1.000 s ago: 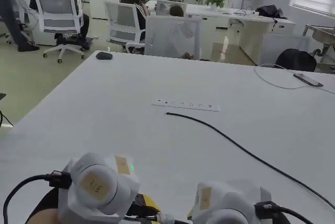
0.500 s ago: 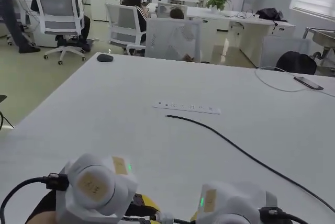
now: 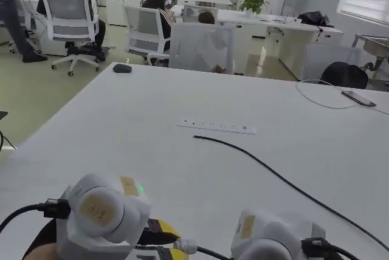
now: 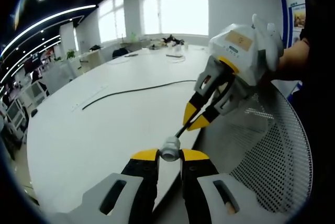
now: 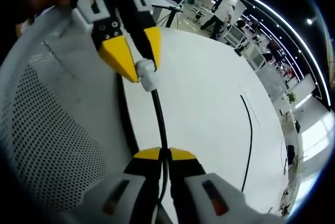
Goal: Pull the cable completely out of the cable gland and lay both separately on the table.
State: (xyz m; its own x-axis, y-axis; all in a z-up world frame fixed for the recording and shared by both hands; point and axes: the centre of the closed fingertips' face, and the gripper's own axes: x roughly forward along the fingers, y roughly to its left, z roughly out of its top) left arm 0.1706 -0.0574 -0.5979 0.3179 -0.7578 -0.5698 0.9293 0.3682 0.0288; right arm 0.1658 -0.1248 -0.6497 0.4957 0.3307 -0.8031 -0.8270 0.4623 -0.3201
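Head view: clamping the cable gland (image 3: 185,246) in the left gripper (image 3: 172,243), jaws pressed on its sides, with the cable (image 3: 209,253) running out of the gland toward the right. Table (image 3: 121,150) beyond the gland, not beneath it.

Left gripper view: pinching the gland between both yellow tips, and just past the gland nipping the cable with the right gripper (image 4: 194,119), its tips pressed together on the black sheath. Short run of cable between gland and those tips.

Right gripper view: squeezing the cable, drawn straight from the jaws up to the gland.

Judged as mid-pull, with the cable not yet out of the gland. To do it well: hold the gland fixed and draw the right gripper straight back along the gland's axis — no bending at the gland's mouth. Regrip nearer the gland should the sheath slip. Afterwards, carry both onto the table beyond the gland's present spot and set down well apart.
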